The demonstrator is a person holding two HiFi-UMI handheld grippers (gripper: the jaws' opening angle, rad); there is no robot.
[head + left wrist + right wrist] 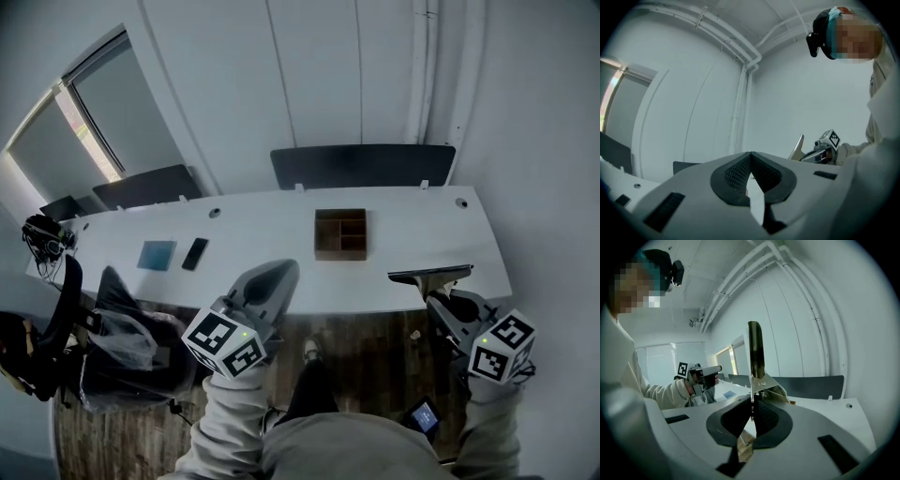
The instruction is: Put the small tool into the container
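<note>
A brown wooden container (340, 233) with several compartments sits on the white table (253, 225), toward its middle. The small tool (429, 274) is a flat-bladed scraper, and my right gripper (437, 296) is shut on it near the table's front right edge. In the right gripper view the metal blade (755, 357) stands upright out of the closed jaws of my right gripper (751, 408). My left gripper (281, 274) hovers over the front edge, left of the container. Its jaws are shut with nothing in them, as the left gripper view shows for this gripper (750, 163). That view also catches the tool (798, 149) off to the right.
A black phone (195, 253) and a blue pad (157, 254) lie on the table's left part. Dark chairs (361, 165) stand behind the table against the wall. An office chair with a bag (122, 337) is at the near left. Headphones (42, 234) rest at the far left.
</note>
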